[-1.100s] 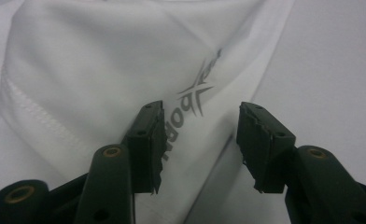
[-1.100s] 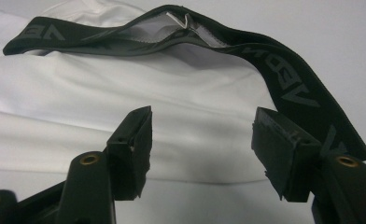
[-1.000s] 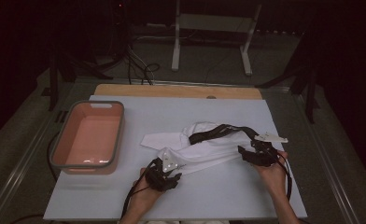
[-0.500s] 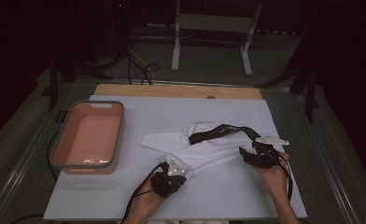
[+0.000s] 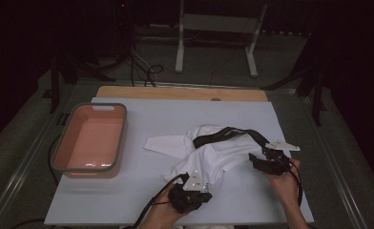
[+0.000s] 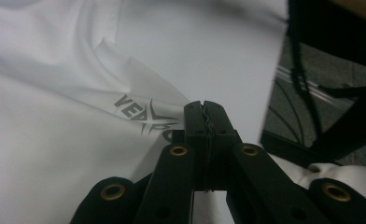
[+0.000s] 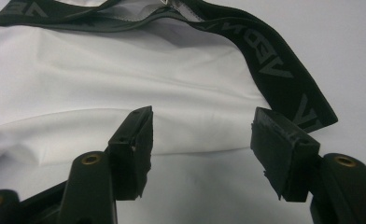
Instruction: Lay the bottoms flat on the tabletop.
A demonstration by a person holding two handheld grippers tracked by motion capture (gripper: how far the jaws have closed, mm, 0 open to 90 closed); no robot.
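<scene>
Lying crumpled mid-bench, one white cloth garment with a black lettered waistband point(image 5: 213, 150), right of one pink plastic tub point(image 5: 90, 140), left claw point(image 6: 204, 116) clenched on its near hem, right claw point(image 7: 202, 135) released, gaping beside its waistband end.

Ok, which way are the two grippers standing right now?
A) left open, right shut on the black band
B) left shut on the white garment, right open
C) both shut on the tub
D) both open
B: in the left gripper view the left gripper is pinched on the white garment; the right gripper stands open.
</scene>
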